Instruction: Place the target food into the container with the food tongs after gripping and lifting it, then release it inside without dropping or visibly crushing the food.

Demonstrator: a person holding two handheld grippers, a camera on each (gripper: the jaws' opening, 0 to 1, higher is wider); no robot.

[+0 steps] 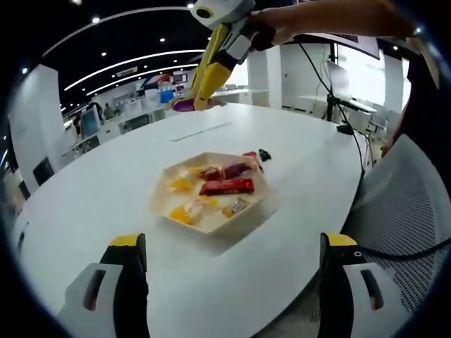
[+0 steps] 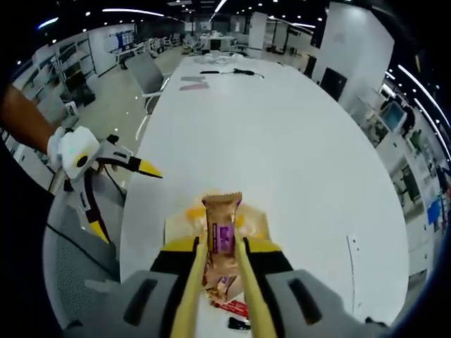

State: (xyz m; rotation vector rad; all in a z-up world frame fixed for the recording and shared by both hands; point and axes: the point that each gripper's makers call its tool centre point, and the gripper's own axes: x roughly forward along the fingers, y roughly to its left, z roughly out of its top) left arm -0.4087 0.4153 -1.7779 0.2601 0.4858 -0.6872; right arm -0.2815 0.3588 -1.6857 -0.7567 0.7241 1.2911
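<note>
Aloft, wrapped snack bar (image 2: 223,232) between closed tongs (image 2: 220,248).

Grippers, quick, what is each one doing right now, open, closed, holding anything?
Left gripper: open, jaws wide apart, holding nothing, above the table.
Right gripper: shut on the tongs, which hold a wrapped snack bar over the tray.

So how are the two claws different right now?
The left claw is wide open and empty; the right claw is shut on the food tongs. The left claw sits low over the table's near edge, facing the tray; the right claw is raised, with a wrapped snack pinched in the tongs. Both have black jaws with yellow tips.
</note>
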